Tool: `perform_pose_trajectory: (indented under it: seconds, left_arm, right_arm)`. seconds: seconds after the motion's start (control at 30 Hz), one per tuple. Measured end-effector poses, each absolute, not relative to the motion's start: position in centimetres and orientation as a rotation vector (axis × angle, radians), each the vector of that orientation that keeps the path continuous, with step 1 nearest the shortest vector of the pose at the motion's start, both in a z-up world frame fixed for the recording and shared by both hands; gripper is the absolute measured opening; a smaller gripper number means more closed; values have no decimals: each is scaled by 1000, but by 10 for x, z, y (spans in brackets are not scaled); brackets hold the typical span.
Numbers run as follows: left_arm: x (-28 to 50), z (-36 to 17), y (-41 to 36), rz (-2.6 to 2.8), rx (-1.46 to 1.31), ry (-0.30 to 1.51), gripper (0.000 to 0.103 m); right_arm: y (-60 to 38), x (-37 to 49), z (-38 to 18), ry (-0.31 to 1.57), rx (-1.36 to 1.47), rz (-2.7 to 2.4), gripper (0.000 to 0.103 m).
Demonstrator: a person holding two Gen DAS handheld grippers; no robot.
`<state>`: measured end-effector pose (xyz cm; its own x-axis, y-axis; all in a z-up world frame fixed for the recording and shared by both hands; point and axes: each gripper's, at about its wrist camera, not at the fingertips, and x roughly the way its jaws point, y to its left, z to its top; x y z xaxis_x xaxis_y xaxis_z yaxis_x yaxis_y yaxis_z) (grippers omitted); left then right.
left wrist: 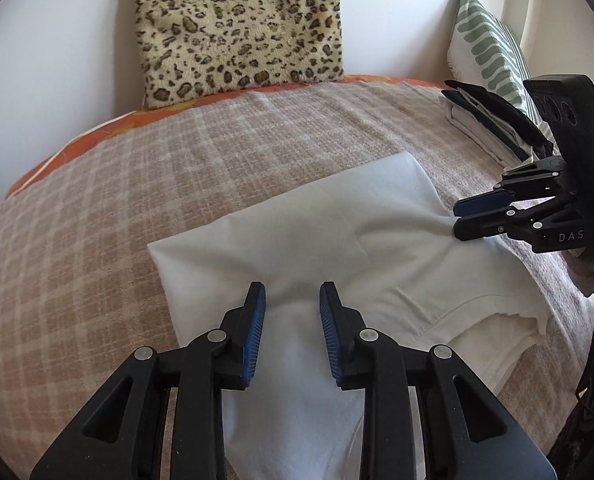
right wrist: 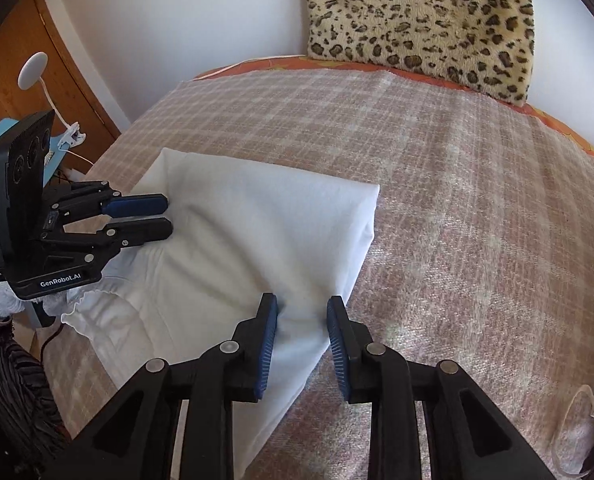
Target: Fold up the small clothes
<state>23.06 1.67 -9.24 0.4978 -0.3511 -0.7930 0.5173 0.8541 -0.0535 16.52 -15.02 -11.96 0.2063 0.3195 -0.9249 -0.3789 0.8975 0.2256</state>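
Both tongs, left and right, stand open over the white garment on the bed. Close both evenly on the near edge before lifting.

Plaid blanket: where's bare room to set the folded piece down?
Free: plaid blanket between white garment and leopard cushion, and along the garment's far-left side. Crowded: corner holding folded stack by green-patterned pillow.
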Motion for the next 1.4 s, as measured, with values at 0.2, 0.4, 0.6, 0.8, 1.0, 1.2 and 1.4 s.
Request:
perform_pose_trajectory:
  seconds: [0.2,0.4,0.6,0.8,1.0,1.2,1.4]
  left_arm:
    - [253,-65,23,-514,99,837,26]
    - [270,-81,-9,-527,165,859,26]
    - [288,-101,6,-444,189,916,29]
    - [292,-103,44,-364,174,932,29]
    - [281,-82,89,-261,122,903,29]
    - [249,-58,123,-253,18,878,42]
    - [217,-59,134,-325,-165,929,49]
  right_arm:
    - [-147,175,-81,1113,-11,513,28]
    - [-93,201,-97,1103,-45,567,27]
    - [-95,229,-134,1201,-51,483,27]
    - [-128,238,-143,1233,-19,397,24]
    - [-151,233,-133,1223,-17,304,32]
    - [-170,215,-115,1198,102,369,46]
    - [-179,198,-116,1185,179,420,68]
